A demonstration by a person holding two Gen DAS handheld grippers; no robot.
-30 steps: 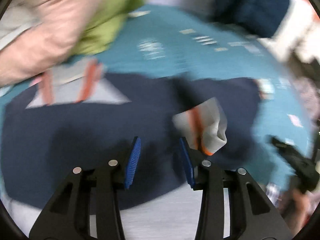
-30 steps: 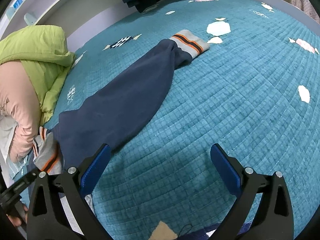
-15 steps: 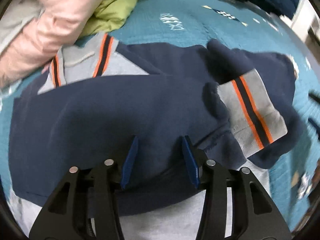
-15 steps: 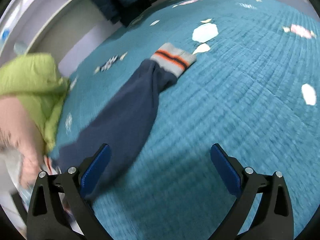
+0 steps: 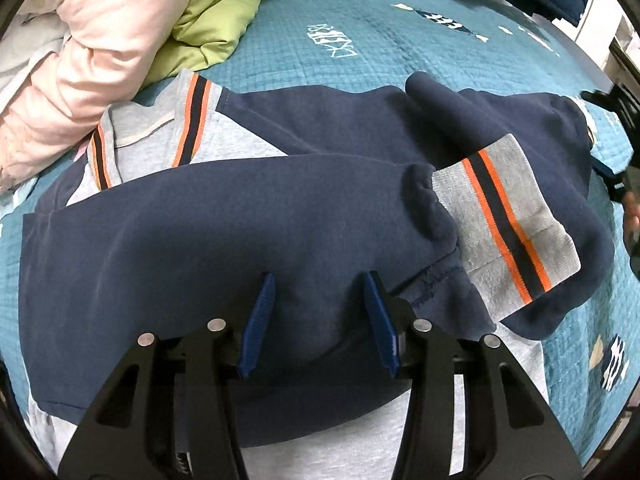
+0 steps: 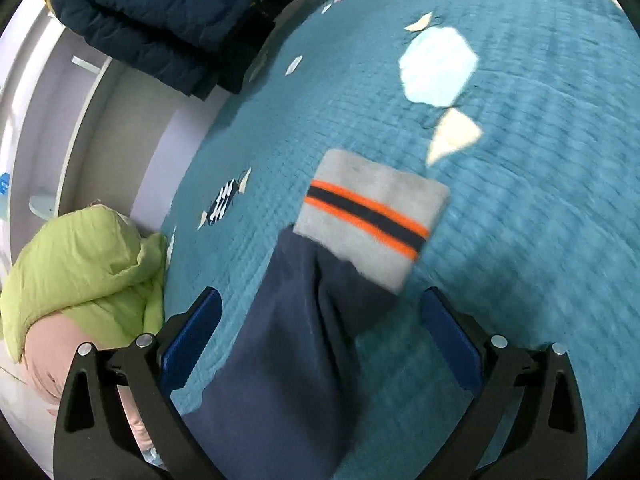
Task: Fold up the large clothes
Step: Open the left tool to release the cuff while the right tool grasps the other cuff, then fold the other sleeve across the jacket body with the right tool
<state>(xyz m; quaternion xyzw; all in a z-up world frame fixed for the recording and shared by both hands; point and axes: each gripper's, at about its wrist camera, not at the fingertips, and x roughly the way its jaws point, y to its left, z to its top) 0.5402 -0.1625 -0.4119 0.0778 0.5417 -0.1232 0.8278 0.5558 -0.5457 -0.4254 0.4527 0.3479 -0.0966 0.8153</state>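
Observation:
A navy sweatshirt [image 5: 200,224] with grey collar and orange-striped trim lies flat on the teal quilt [image 5: 400,52]. One sleeve is folded across the body, its grey striped cuff [image 5: 504,224] lying at the right. My left gripper [image 5: 320,280] is open and empty, hovering over the body near the hem. In the right wrist view the other sleeve [image 6: 288,352] stretches out on the quilt [image 6: 540,200] and ends in a grey striped cuff [image 6: 372,216]. My right gripper [image 6: 320,312] is wide open, its fingers on either side of this sleeve just behind the cuff.
A pink and lime-green puffy jacket pile [image 5: 120,28] lies by the collar; it also shows in the right wrist view [image 6: 84,264]. A dark navy quilted jacket [image 6: 168,12] sits at the bed's far side by the white wall. The right gripper's tip [image 5: 612,104] shows at the left view's right edge.
My right gripper has moved forward along the outstretched sleeve to its cuff. My left gripper has drawn back from the folded sleeve's cuff and steadied over the body.

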